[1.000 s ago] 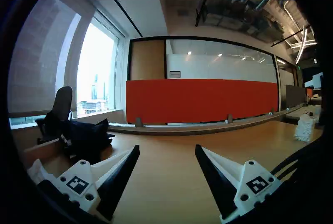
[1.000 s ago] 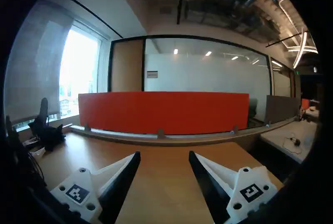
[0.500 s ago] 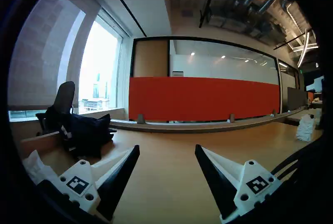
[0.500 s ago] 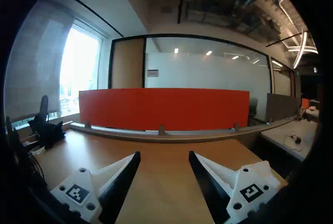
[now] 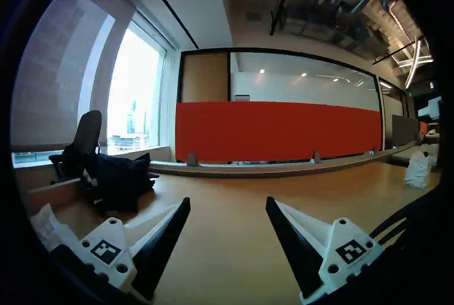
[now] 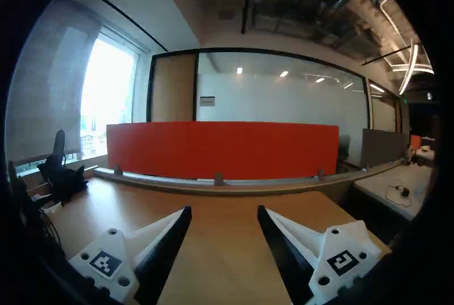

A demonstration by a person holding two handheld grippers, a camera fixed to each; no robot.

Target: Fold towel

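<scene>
Jaws released: left gripper (image 5: 227, 199) and right gripper (image 6: 224, 208) over the wooden tabletop (image 5: 227, 259).
Nothing is between the jaws. Farther on the tabletop, a black bag (image 5: 119, 183) lies at left and a white cloth stack (image 5: 418, 169) stands at far right; behind runs an orange divider (image 5: 278, 132).

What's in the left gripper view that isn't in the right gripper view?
Left gripper view: a white crumpled bundle at the far right. Right gripper view: a white side desk with a black cable on it. Both: the orange divider, the wooden table, the bright window, and an open gripper in front, left gripper and right gripper.
</scene>
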